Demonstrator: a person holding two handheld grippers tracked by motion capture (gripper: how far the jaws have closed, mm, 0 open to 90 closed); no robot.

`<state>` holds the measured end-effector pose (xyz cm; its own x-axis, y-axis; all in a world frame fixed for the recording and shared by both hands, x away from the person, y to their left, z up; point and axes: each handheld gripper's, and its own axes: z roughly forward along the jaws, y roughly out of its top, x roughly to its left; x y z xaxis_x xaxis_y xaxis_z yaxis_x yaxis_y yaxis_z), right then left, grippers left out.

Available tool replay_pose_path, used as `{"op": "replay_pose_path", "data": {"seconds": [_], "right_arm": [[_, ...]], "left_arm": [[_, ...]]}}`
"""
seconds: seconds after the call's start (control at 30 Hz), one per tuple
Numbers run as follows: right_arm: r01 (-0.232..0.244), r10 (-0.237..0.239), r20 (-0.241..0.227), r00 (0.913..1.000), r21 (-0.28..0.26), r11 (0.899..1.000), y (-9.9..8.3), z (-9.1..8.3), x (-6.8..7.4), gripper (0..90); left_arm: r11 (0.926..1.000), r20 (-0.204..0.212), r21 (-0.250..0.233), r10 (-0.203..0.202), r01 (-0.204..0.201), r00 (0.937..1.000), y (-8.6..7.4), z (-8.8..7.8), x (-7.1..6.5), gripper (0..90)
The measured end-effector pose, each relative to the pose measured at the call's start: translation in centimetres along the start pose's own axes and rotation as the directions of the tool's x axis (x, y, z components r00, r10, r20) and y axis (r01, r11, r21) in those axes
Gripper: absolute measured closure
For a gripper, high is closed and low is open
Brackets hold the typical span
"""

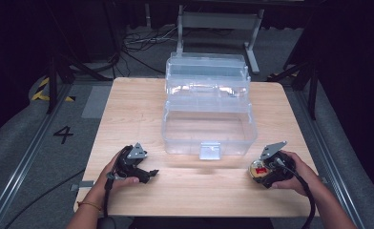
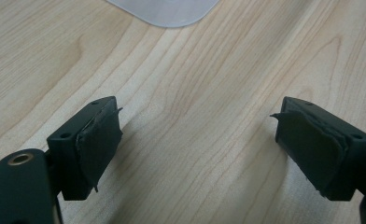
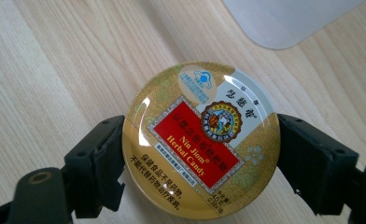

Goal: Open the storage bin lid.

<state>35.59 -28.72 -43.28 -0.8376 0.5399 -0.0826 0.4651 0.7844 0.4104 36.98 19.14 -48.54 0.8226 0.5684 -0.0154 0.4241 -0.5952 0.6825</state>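
A round gold candy tin (image 3: pixel 202 140) with a red label lies flat on the wooden table (image 1: pixel 137 109), and my right gripper (image 3: pixel 200 163) is shut on it, one jaw pressing each side. From above, the tin (image 1: pixel 258 168) shows at the front right, under my right gripper (image 1: pixel 259 172). My left gripper (image 1: pixel 149 175) rests low over the table at the front left. In the left gripper view, the left gripper (image 2: pixel 197 140) stands open with bare wood between its pads. A clear plastic toolbox (image 1: pixel 208 126) sits in the middle of the table, lid raised.
The toolbox's grey front latch (image 1: pixel 209 150) faces the person, between the two hands. A rounded corner of the box (image 3: pixel 288 21) lies just beyond the tin. Cables and a metal stand (image 1: pixel 218 21) are on the floor behind the table.
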Motion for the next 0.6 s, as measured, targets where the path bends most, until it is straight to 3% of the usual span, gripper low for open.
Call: {"op": "replay_pose_path", "data": {"seconds": [0.2,0.3,0.6], "right_arm": [[-0.009,0.009,0.034,0.9994,-0.026,1.0,0.4,-1.4,-0.8,20.2],[-0.011,0.013,0.044,0.9989,-0.044,0.999,0.8,-2.4,-1.1,20.2],[-0.002,0.005,0.081,0.9967,-0.043,0.999,1.6,-4.6,-2.0,20.2]], "left_arm": [[0.9997,-0.022,0.008,-0.023,0.023,0.9995,0.0,0.1,-0.1,10.8],[0.9982,-0.051,0.023,-0.055,0.056,0.9972,0.1,0.2,-0.1,5.0],[0.998,-0.054,0.024,-0.057,0.059,0.9969,0.1,0.2,-0.1,4.2]]}}
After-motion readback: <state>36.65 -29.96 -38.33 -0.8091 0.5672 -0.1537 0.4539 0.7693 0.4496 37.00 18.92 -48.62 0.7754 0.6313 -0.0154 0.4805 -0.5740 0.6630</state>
